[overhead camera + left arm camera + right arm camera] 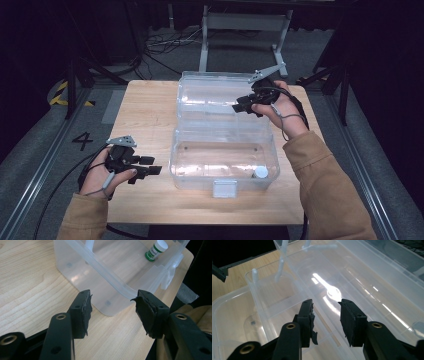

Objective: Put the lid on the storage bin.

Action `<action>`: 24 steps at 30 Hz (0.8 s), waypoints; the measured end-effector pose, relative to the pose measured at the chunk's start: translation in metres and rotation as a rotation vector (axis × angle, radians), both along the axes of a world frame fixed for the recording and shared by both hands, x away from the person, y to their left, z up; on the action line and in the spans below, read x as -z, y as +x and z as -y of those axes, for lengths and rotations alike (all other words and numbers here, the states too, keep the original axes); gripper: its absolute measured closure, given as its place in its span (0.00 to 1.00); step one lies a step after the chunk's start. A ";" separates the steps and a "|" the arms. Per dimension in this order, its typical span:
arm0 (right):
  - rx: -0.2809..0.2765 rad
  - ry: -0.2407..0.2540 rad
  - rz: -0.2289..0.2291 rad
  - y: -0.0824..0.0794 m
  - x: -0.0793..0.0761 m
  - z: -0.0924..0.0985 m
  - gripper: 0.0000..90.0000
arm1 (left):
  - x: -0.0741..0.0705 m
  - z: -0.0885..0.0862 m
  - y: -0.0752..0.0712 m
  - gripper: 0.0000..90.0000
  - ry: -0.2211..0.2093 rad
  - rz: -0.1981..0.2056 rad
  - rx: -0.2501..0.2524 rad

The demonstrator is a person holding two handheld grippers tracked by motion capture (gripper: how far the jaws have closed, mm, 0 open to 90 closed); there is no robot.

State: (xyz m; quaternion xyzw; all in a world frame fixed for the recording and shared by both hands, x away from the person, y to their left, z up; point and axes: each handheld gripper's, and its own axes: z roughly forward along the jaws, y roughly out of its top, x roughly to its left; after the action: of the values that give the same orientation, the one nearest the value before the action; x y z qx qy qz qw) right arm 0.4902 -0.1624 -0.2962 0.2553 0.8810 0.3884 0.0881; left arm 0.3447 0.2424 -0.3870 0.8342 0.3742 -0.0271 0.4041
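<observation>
1. Dark surroundings, floor cables and a metal frame lie beyond the far edge of a pale wooden bench [145, 105].
2. A clear plastic box [223, 165] sits at the middle of the bench, toward the near edge. Its lid [215, 100] is folded back flat toward the far edge.
3. A small white-capped bottle [260, 173] with a green label lies inside the box, at its near right corner.
4. The right hand-held gripper [239, 107] hovers over the open lid, jaws apart, nothing between them.
5. The left hand-held gripper [156, 166] rests near the left wall of the box, jaws wide apart and empty.
6. Judged step: closing the box. The next move calls for a grip on the lid's far rim, then swinging it over the box.
</observation>
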 end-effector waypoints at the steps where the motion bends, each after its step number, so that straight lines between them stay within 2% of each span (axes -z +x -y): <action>1: -0.005 -0.006 -0.012 0.001 0.001 -0.001 0.72 | 0.000 0.000 0.000 0.52 0.001 0.000 0.001; 4: -0.029 -0.026 -0.031 0.004 0.005 -0.003 0.75 | 0.000 0.000 0.000 0.52 0.003 0.000 -0.001; 13: -0.057 -0.069 -0.036 0.009 0.009 -0.007 0.81 | 0.000 0.001 0.000 0.52 0.001 0.003 0.003; 14: -0.062 -0.068 -0.040 0.009 0.009 -0.007 0.82 | 0.000 0.002 -0.001 0.52 -0.009 -0.001 0.005; 18: -0.086 -0.124 -0.027 0.008 0.005 -0.011 0.85 | -0.003 0.004 -0.002 0.53 -0.039 0.005 0.033; 24: -0.084 -0.122 -0.039 0.007 0.005 -0.011 0.87 | -0.006 0.010 -0.003 0.53 -0.039 0.018 0.052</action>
State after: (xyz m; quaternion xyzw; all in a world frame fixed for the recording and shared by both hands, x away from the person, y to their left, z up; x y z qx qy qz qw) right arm 0.4973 -0.1516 -0.3007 0.2195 0.9146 0.3322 0.0701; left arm 0.3415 0.2321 -0.3814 0.8358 0.3480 -0.0373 0.4231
